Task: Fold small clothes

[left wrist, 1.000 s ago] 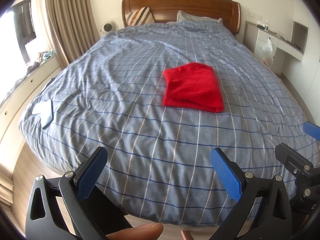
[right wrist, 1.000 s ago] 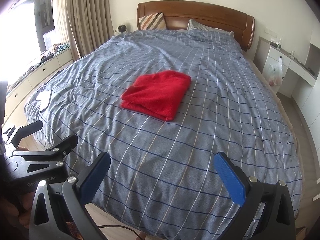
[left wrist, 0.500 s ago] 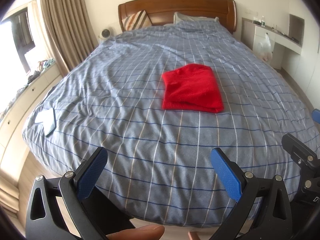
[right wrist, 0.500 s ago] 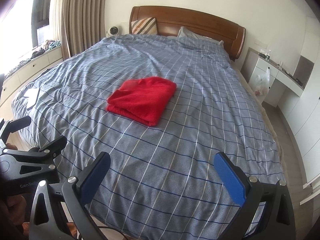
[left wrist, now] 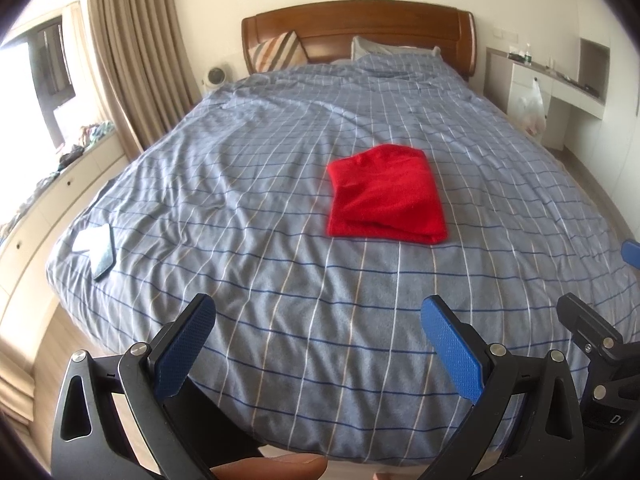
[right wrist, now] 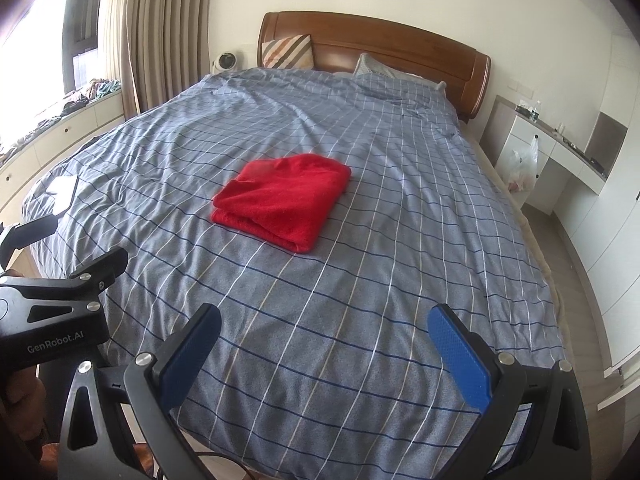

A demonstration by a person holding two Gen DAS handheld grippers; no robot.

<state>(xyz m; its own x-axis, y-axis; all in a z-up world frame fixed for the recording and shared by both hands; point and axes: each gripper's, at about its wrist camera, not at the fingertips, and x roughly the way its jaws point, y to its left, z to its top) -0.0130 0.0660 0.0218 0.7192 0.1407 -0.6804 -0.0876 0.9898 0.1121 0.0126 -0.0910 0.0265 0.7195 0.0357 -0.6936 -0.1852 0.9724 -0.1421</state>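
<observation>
A red garment (left wrist: 386, 196) (right wrist: 282, 200) lies folded into a thick rectangle near the middle of the bed with the grey-blue checked cover (left wrist: 256, 184) (right wrist: 400, 240). My left gripper (left wrist: 320, 344) hangs open over the foot of the bed, well short of the garment, with nothing between its blue pads. My right gripper (right wrist: 326, 350) is open too, empty, and just as far back. In the right wrist view the left gripper's black body (right wrist: 52, 308) shows at the left edge. The other gripper's body (left wrist: 600, 344) shows at the right of the left wrist view.
A phone on white paper (left wrist: 98, 246) lies at the bed's front left corner. Pillows (left wrist: 276, 52) lean on the wooden headboard (left wrist: 360, 26). A low cabinet with clutter (right wrist: 60, 128) and curtains stand at left. A white desk with a plastic bag (right wrist: 520, 164) stands at right.
Both grippers have drawn back and risen a little from the bed, so more of the room shows. The red garment has not moved. Both stay open.
</observation>
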